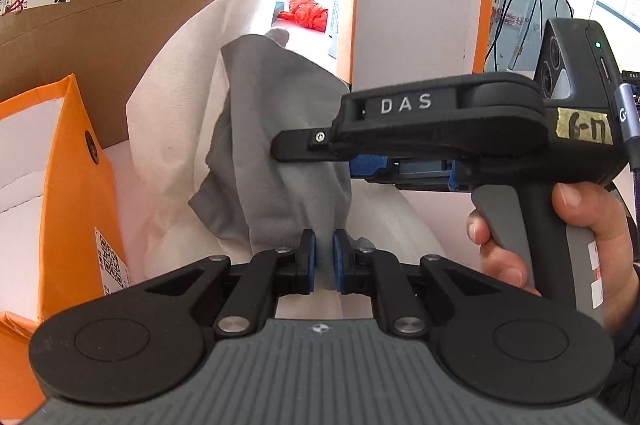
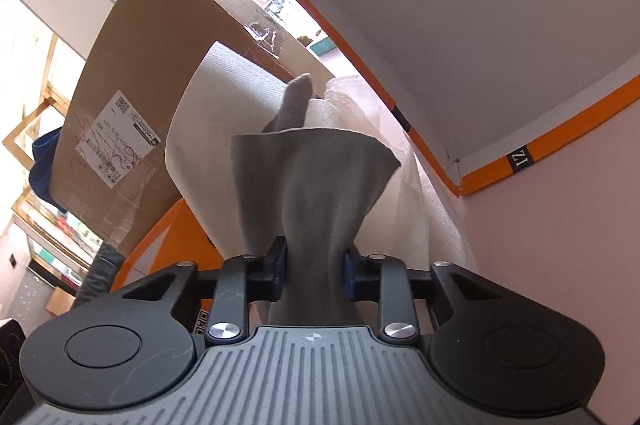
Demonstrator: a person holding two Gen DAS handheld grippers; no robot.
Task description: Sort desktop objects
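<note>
Nearest the left wrist camera is the left gripper (image 1: 324, 261), its blue-padded jaws pinched on a fold of the grey cloth (image 1: 276, 129), which rises from the pads and drapes against a white fabric sheet (image 1: 180, 97) behind it. The right gripper (image 1: 316, 155) reaches in from the right side of that view, gripped by the person's hand (image 1: 560, 245), and its fingers appear to bite the same cloth higher up. The right wrist view confirms it: the right gripper (image 2: 314, 267) has its jaws clamped on a gathered neck of the grey cloth (image 2: 316, 169), which fans out above the pads.

So the cloth hangs held between both grippers, clear of any surface that can be seen, with an orange-edged box (image 1: 76, 161) to the left, a large cardboard carton (image 1: 140, 5) behind, and an orange-trimmed white panel (image 2: 500, 45) to the right.

The step looks like straightening or folding the cloth before putting it away. The next move likely calls for spreading the two grips apart to find its edges, keeping tension even so neither fold slips out.
</note>
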